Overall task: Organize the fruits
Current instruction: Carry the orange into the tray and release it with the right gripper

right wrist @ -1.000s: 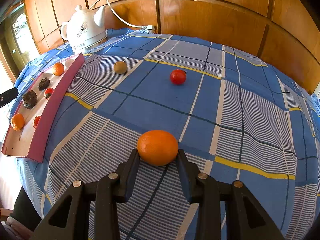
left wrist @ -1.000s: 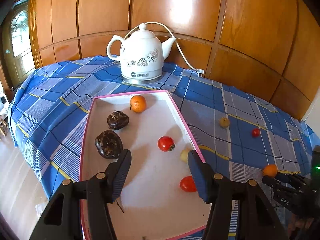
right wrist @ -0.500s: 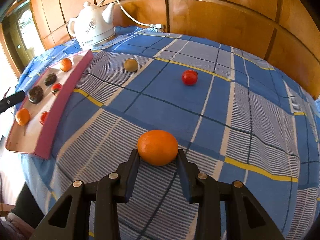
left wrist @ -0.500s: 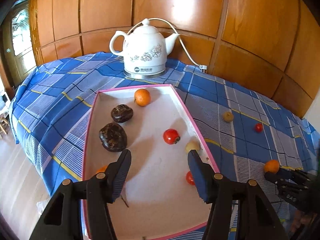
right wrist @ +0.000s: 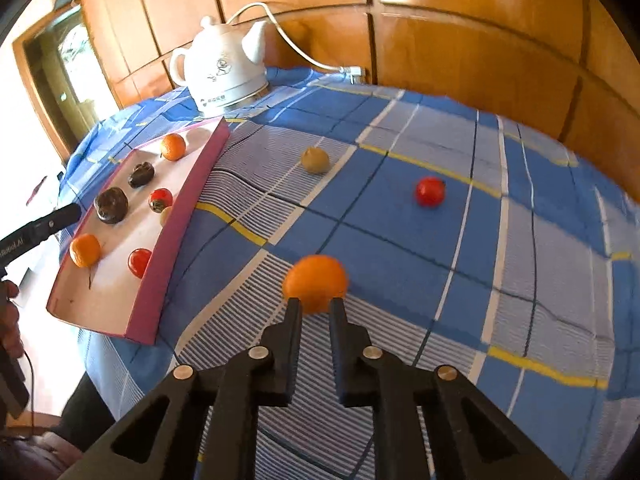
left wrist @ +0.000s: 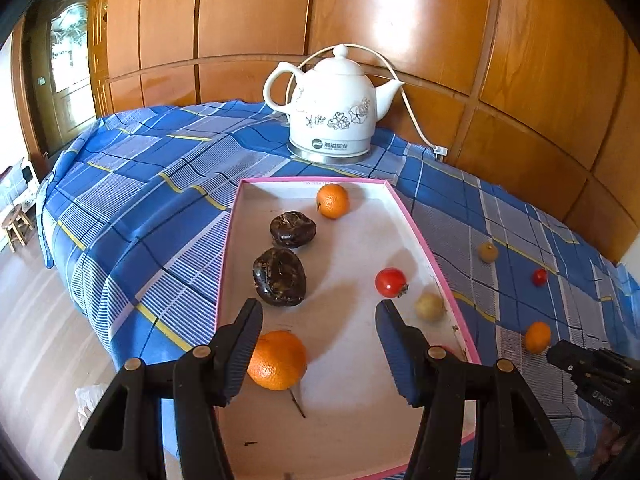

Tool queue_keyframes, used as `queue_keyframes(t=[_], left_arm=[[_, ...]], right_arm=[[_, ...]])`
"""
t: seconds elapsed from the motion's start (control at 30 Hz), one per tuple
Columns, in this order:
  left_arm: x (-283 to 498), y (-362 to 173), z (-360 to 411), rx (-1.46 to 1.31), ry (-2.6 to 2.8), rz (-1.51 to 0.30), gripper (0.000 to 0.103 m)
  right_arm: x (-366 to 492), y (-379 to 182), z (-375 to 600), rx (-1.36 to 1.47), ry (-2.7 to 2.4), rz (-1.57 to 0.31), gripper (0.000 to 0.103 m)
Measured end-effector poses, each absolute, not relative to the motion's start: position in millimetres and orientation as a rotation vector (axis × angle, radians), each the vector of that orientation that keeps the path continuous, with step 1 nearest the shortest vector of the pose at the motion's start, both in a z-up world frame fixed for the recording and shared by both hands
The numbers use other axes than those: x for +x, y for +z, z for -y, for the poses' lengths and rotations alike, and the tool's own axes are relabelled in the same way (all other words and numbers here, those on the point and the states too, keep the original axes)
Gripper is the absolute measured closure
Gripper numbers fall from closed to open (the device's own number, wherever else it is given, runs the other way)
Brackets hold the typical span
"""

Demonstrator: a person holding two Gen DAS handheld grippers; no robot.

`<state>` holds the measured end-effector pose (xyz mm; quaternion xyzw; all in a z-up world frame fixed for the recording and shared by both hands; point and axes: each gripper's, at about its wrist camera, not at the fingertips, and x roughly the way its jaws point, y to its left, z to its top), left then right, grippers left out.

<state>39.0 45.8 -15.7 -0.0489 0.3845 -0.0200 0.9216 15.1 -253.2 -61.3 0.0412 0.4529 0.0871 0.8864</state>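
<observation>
A pink-rimmed white tray (left wrist: 412, 224) lies on the blue checked cloth and holds two oranges (left wrist: 277, 359), two dark fruits (left wrist: 280, 276), a red tomato (left wrist: 390, 282) and a pale fruit. My left gripper (left wrist: 319, 344) is open and empty above the tray's near end. My right gripper (right wrist: 314, 307) is shut on an orange (right wrist: 315, 282) and holds it over the cloth, right of the tray (right wrist: 176, 248). A brown fruit (right wrist: 315, 160) and a red tomato (right wrist: 430, 191) lie loose on the cloth.
A white electric kettle (left wrist: 334, 116) with a cord stands behind the tray by the wood-panelled wall. The table edge drops to the floor on the left; a small stool (left wrist: 16, 224) stands there.
My right gripper has closed tighter on the orange and lifted it, swinging left toward the tray. My left gripper has drawn back, so an orange at the tray's near end shows.
</observation>
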Motion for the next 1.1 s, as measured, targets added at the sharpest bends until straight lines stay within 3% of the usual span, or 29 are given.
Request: queue_keyframes(t=[0.23, 0.37, 0.4, 0.43, 0.73, 1.1], left_arm=[[40, -18, -44, -0.107, -0.048, -0.800, 0.042], [41, -18, -43, -0.107, -0.054, -0.800, 0.042], [41, -18, -42, -0.105, -0.056, -0.799, 0.042], [41, -18, -42, -0.104, -0.056, -0.797, 0.042], [42, -18, -44, -0.095, -0.041, -0.790, 0.041], [41, -7, -87, -0.153, 0.081, -0.745, 0.039]], right_arm=[[37, -57, 253, 0.102, 0.210, -0.930, 0.050], [47, -66, 236, 0.022, 0.213, -0.974, 0.050], [47, -69, 233, -0.007, 0.194, -0.984, 0.061], [45, -72, 232, -0.020, 0.189, -0.985, 0.063], [40, -59, 236, 0.029, 0.186, -0.947, 0.064], [50, -15, 139, 0.000, 0.542, -0.882, 0.064]])
